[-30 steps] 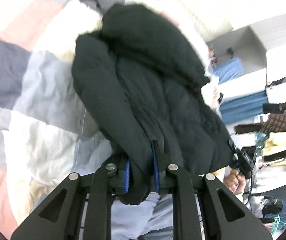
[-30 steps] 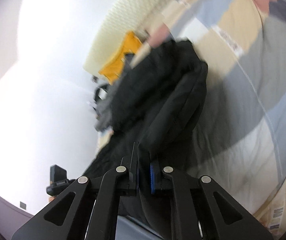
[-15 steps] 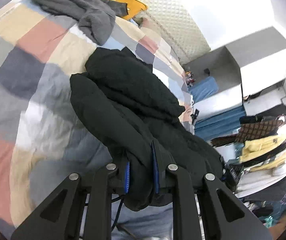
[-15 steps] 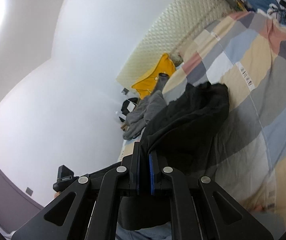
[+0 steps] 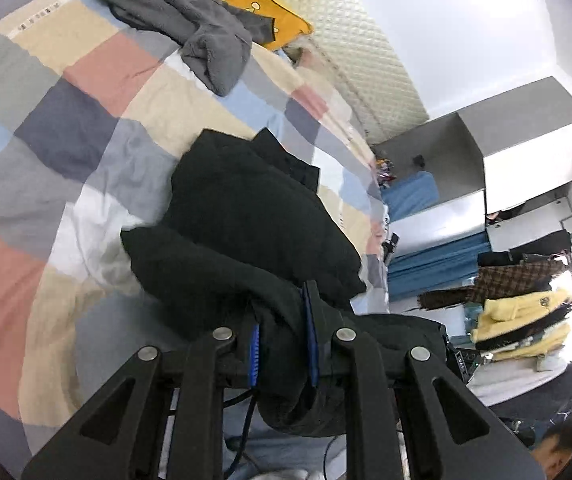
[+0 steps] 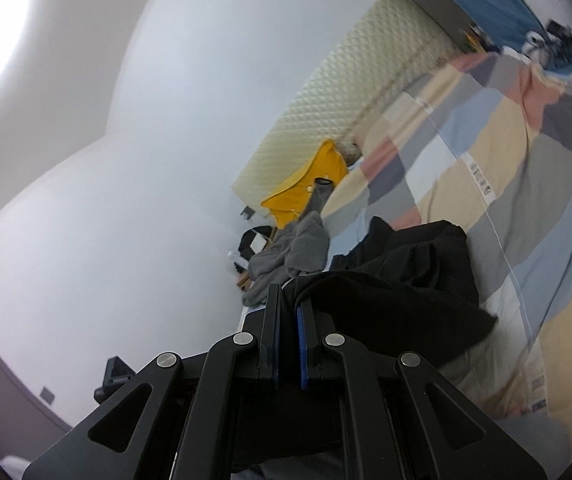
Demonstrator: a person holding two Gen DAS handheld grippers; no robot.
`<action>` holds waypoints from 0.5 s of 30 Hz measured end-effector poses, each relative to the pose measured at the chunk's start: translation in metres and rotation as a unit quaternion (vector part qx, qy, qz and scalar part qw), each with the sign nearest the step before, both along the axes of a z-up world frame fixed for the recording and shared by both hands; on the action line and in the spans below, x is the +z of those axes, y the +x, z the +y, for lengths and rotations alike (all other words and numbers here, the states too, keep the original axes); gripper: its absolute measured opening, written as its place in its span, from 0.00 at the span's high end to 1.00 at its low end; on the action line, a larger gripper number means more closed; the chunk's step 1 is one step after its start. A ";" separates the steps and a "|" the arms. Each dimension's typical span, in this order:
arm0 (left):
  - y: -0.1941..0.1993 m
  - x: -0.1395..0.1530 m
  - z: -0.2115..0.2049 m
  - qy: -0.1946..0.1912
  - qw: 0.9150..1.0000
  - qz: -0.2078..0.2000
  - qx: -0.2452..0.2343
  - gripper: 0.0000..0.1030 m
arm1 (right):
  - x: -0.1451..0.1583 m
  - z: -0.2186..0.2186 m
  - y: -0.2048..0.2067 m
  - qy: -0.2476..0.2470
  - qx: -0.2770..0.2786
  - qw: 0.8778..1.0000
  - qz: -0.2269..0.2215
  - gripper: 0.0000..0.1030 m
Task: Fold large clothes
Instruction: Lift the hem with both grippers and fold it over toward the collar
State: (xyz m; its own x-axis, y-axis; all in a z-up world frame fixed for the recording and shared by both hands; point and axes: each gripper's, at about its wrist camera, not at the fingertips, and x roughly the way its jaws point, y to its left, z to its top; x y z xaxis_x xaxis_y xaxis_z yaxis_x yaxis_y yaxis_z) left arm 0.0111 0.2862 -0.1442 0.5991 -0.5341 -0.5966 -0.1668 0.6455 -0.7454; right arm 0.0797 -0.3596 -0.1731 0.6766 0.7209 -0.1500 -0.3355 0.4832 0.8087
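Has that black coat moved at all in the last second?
Yes. The black coat now reaches less far up the checked quilt, farther short of the grey garment.

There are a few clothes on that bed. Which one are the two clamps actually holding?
The black jacket. Both the left gripper and right gripper pinch its fabric, while the grey fleece and the yellow garment lie untouched near the headboard.

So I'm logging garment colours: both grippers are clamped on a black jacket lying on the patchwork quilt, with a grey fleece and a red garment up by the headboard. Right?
Not quite. The garment by the headboard is yellow, not red; the left wrist view shows it. Otherwise yes: left gripper and right gripper clamp the black jacket on the patchwork quilt, grey fleece nearby.
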 end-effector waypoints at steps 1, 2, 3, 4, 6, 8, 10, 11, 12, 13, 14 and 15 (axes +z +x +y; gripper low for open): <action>0.011 0.002 0.003 0.000 1.000 0.001 0.004 0.83 | 0.000 -0.003 0.007 0.004 -0.006 1.000 0.001 0.95; 0.014 0.005 0.005 -0.001 1.000 0.001 0.006 0.83 | 0.001 -0.006 0.010 0.007 -0.010 1.000 0.002 0.95; 0.022 0.010 0.006 0.001 1.000 0.000 0.007 0.83 | 0.003 -0.009 0.019 0.010 -0.016 1.000 0.002 0.95; 0.029 0.015 0.007 0.008 1.000 -0.002 0.007 0.83 | 0.005 -0.011 0.031 0.013 -0.022 1.000 0.003 0.95; 0.046 0.024 0.009 0.023 1.000 -0.008 0.013 0.83 | 0.009 -0.013 0.044 0.014 -0.026 1.000 0.003 0.95; 0.063 0.027 0.010 0.025 1.000 -0.004 0.018 0.83 | 0.011 -0.011 0.064 0.015 -0.026 0.999 0.010 0.95; 0.078 0.030 0.010 0.032 0.999 0.000 0.022 0.83 | 0.012 -0.006 0.089 0.009 -0.026 0.999 0.019 0.96; 0.087 0.030 0.010 0.033 0.999 0.002 0.028 0.83 | 0.013 -0.005 0.098 0.006 -0.026 0.999 0.022 0.96; 0.097 0.030 0.012 0.030 0.999 0.006 0.035 0.83 | 0.013 -0.004 0.110 0.004 -0.026 0.999 0.028 0.96; 0.104 0.030 0.013 0.027 0.999 0.008 0.039 0.82 | 0.011 -0.003 0.125 0.005 -0.028 0.999 0.035 0.96; 0.112 0.031 0.013 0.023 0.999 0.009 0.043 0.82 | 0.009 -0.003 0.139 0.004 -0.031 0.999 0.042 0.96; 0.122 0.032 0.014 0.022 0.999 0.011 0.047 0.82 | 0.006 -0.002 0.152 0.005 -0.033 0.998 0.049 0.96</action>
State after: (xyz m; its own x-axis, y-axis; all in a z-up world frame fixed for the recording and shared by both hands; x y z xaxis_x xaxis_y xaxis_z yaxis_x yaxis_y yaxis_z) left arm 0.1332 0.3001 -0.1124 0.6317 -0.4495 -0.6316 -0.2444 0.6577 -0.7125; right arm 0.2314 -0.3619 -0.1672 0.7050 0.6770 -0.2113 -0.2215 0.4932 0.8412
